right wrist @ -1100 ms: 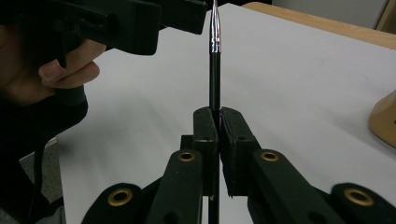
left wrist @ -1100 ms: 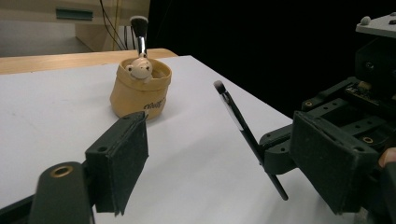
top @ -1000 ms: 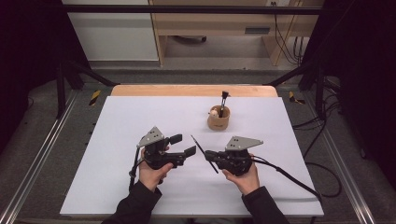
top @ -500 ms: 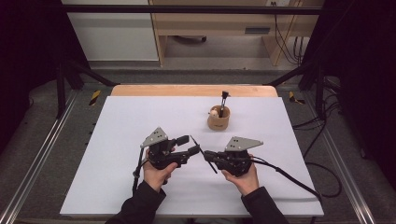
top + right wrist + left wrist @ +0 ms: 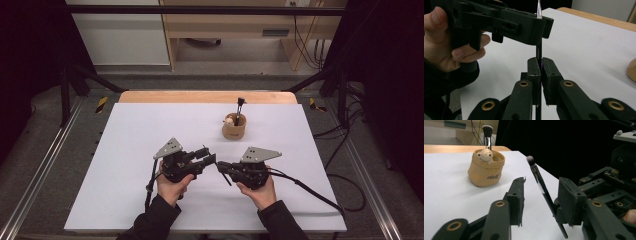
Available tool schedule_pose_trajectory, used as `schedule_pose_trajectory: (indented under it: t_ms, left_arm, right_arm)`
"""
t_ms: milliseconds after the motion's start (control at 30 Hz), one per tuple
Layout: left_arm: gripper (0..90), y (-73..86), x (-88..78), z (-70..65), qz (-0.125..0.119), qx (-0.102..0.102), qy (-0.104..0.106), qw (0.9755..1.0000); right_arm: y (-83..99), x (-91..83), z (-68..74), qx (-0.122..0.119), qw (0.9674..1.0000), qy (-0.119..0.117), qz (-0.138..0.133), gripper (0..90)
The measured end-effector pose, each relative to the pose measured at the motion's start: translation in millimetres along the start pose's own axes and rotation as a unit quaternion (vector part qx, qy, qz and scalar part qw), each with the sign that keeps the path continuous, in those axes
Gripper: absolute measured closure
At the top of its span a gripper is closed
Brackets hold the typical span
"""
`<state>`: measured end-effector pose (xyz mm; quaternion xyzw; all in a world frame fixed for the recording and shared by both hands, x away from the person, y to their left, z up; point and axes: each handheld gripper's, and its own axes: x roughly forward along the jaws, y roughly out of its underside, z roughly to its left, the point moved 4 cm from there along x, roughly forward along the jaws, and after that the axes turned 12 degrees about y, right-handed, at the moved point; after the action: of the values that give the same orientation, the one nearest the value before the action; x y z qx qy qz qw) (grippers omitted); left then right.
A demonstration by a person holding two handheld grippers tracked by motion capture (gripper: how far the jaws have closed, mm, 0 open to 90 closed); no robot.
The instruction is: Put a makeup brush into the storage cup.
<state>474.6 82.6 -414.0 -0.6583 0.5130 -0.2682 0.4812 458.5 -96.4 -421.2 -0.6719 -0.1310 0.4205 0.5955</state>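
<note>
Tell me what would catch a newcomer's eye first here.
At the near middle of the white table, the right gripper clamps a thin black makeup brush and holds it up between the left gripper jaws, which have just been closing but do not yet press it. Behind stands a tan bear pot with another brush.

A tan bear cup [image 5: 234,129] holds another brush [image 5: 240,106].

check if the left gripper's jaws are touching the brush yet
Apart. In the left gripper view the makeup brush stands between the left gripper's two pads with white table showing on both sides. Those jaws have just been closing.
</note>
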Motion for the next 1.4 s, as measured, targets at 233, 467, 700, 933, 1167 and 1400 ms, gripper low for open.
schedule_pose_trajectory:
  t_ms: [233,467,700,933,1167,1400]
  left_arm:
    - [67.5,2.6,1.7,-0.5,0.001,-0.015,0.006,0.9999]
    - [75.2,3.7,1.4,-0.7,-0.001,-0.026,0.012,0.9996]
    - [80.7,3.8,1.3,-3.1,-0.004,-0.032,0.019,0.9993]
    - [84.8,3.5,1.5,-8.8,-0.005,-0.021,0.022,0.9995]
    - [85.0,1.7,-1.6,-9.8,-0.008,-0.008,0.012,0.9999]
    - [85.0,1.4,-0.7,-15.6,-0.003,0.005,0.009,0.9999]
  right_arm:
    - [0.1,0.3,0.7,-0.001,1.0000,-0.001,0.000,85.7]
    - [0.3,0.9,1.7,-0.003,1.0000,-0.004,0.001,85.7]
    - [1.2,2.6,3.0,-0.006,1.0000,-0.004,0.003,85.6]
    - [1.3,3.6,5.3,-0.007,0.9999,-0.008,0.004,85.3]
    - [0.8,2.9,4.8,-0.011,0.9999,-0.001,0.002,72.7]
    - [1.0,4.7,5.0,-0.015,0.9999,0.005,-0.001,63.4]
